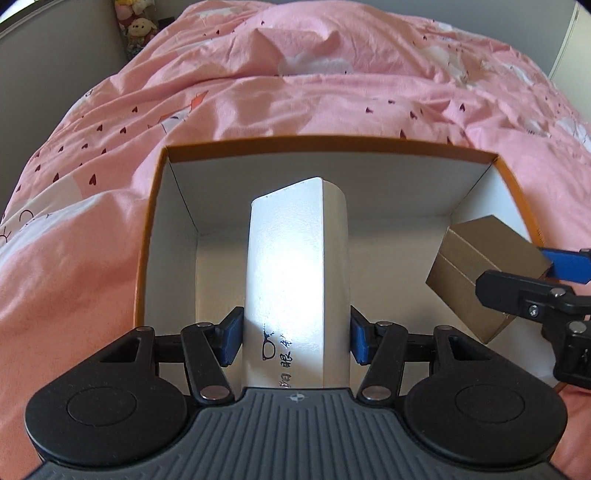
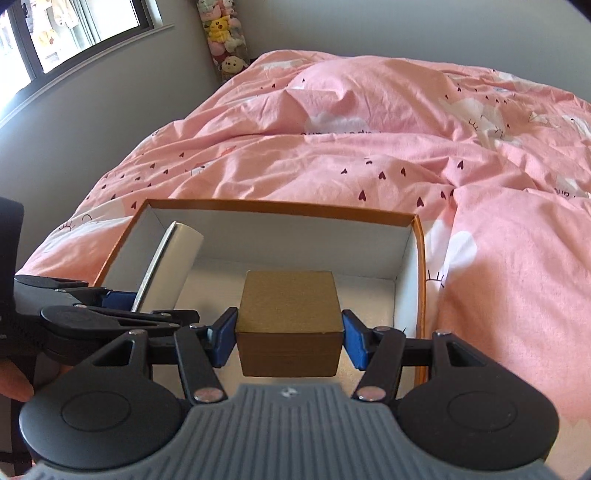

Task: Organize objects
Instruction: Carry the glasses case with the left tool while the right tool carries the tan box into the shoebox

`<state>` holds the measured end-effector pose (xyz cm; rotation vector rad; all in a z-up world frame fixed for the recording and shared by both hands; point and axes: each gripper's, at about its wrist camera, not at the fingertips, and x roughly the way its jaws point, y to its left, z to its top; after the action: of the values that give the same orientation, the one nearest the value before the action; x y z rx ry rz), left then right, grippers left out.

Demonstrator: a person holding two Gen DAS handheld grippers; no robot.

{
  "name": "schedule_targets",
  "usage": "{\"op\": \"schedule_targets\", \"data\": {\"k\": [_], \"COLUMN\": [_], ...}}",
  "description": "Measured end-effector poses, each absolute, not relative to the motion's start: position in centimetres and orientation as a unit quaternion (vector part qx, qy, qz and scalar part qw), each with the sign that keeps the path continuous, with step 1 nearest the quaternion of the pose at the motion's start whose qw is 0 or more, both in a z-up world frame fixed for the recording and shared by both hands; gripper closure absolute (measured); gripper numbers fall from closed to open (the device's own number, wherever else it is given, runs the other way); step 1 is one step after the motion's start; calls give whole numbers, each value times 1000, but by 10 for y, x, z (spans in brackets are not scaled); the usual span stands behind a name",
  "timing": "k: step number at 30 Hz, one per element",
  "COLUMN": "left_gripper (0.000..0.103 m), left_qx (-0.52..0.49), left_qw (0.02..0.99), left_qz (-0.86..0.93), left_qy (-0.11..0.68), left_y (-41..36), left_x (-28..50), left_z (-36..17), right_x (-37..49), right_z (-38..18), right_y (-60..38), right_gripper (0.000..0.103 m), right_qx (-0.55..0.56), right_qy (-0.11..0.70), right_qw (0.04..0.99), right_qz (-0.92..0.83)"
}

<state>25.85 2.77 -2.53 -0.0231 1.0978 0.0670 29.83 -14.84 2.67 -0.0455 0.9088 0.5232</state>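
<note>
An open orange-rimmed cardboard box with a white inside lies on the pink bed; it also shows in the right wrist view. My left gripper is shut on a long white glasses case and holds it over the box's left half; the case also shows in the right wrist view. My right gripper is shut on a small gold-brown box and holds it over the box's right half; the gold-brown box also shows in the left wrist view.
A rumpled pink duvet with heart prints covers the bed all around the box. Plush toys stand in the far corner by the grey wall. A window is at the far left.
</note>
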Motion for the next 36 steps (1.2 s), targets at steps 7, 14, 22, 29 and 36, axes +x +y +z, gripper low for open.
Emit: {"op": "schedule_targets", "data": {"k": [7, 14, 22, 29, 36], "left_gripper": [39, 38, 34, 34, 25], "left_qx": [44, 49, 45, 65, 84], "left_qw": [821, 786, 773, 765, 754], "left_qz": [53, 37, 8, -33, -76], "left_qy": [567, 615, 632, 640, 647], "left_y": [25, 30, 36, 33, 29], "left_x": [260, 267, 264, 251, 241], "left_z": [-54, -64, -67, -66, -60], "right_x": [309, 317, 324, 329, 334], "right_z": [1, -11, -21, -21, -21], "right_y": [-136, -129, -127, -135, -137], "right_gripper": [42, 42, 42, 42, 42], "right_qx": [-25, -31, -26, -15, -12], "right_qy": [462, 480, 499, 505, 508], "right_qw": [847, 836, 822, 819, 814], "right_qz": [260, 265, 273, 273, 283]}}
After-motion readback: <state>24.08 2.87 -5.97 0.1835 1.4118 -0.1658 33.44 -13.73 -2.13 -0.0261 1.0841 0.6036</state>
